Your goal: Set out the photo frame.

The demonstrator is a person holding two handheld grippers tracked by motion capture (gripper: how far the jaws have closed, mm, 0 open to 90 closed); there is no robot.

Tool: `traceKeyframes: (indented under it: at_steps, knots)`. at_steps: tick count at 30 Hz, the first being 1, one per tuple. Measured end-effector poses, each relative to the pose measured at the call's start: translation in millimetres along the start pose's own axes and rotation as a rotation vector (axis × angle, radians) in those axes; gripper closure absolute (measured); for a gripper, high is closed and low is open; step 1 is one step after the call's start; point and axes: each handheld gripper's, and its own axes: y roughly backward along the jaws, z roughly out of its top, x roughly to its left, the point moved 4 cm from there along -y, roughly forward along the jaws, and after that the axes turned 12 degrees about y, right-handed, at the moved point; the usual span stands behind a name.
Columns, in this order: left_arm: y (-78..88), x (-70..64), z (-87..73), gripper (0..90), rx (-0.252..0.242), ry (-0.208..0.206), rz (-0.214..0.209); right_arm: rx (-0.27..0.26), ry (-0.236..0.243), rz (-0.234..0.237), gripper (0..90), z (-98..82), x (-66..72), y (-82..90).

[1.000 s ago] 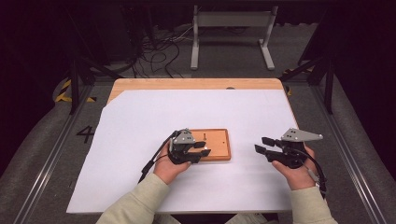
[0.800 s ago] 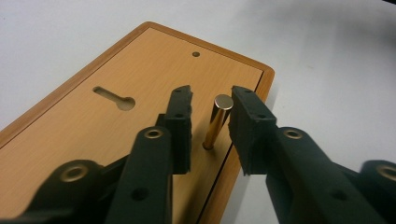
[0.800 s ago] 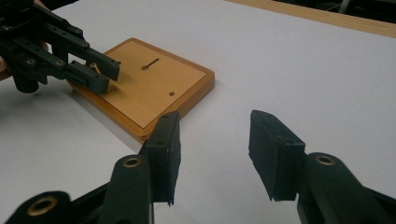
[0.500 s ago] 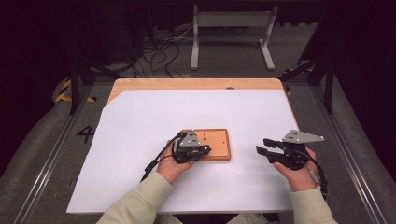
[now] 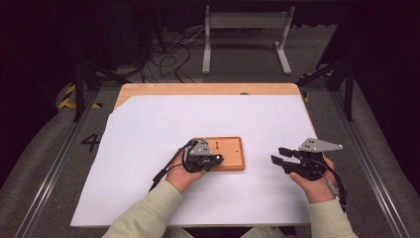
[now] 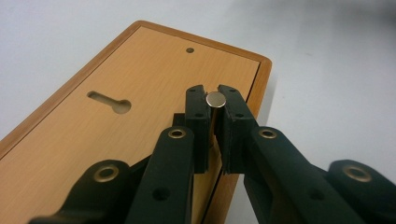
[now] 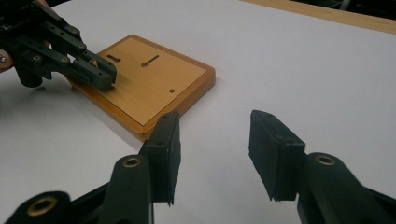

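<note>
Jaws of the left gripper (image 6: 214, 109) clamp a small metal pin (image 6: 215, 99) over the wooden board (image 6: 140, 79). They have just closed. Right gripper (image 7: 214, 154) hovers open nearby.

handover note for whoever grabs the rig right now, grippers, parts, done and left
Left gripper: jaws have just closed on a small metal pin, standing upright over the wooden board near its edge.
Right gripper: open, empty, above the white sheet to the right of the board, not touching it.
Board lies flat on the sheet, keyhole slot facing up.
Done: pin gripped.
Left: likely lifting or seating the pin; I can't tell which. Right gripper could steady the board.
</note>
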Motion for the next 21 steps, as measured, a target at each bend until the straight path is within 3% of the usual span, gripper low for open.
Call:
traceKeyframes:
  at_steps: [5, 7, 8, 9, 10, 15, 21]
  knots:
    - [-0.3, 1.3, -2.1, 84.0, -0.020, -0.002, -0.019, -0.002, 0.009, 0.007, 54.9, -0.2, 1.2, -2.2]
    - [-0.2, 0.5, -2.2, 84.0, -0.020, -0.022, -0.010, -0.002, 0.013, 0.009, 55.1, 0.1, 1.9, -2.7]
    - [-0.3, -0.9, -2.7, 84.0, -0.021, -0.053, 0.001, -0.003, 0.013, 0.009, 55.2, 0.2, 2.0, -2.8]
    - [-0.3, -0.9, -2.7, 84.0, -0.021, -0.053, 0.001, -0.003, 0.013, 0.009, 55.2, 0.2, 2.0, -2.8]
    - [-0.3, -2.7, -2.7, 84.0, -0.017, -0.114, 0.029, -0.004, 0.014, 0.010, 55.2, 0.3, 2.1, -2.5]
    - [0.4, -5.1, -3.8, 83.9, -0.011, -0.171, 0.056, -0.007, 0.017, 0.007, 55.3, 0.3, 1.4, -1.6]
    - [2.7, -15.1, -8.1, 83.8, -0.033, -0.342, 0.119, -0.012, 0.025, 0.004, 55.3, 2.1, -0.2, -1.4]
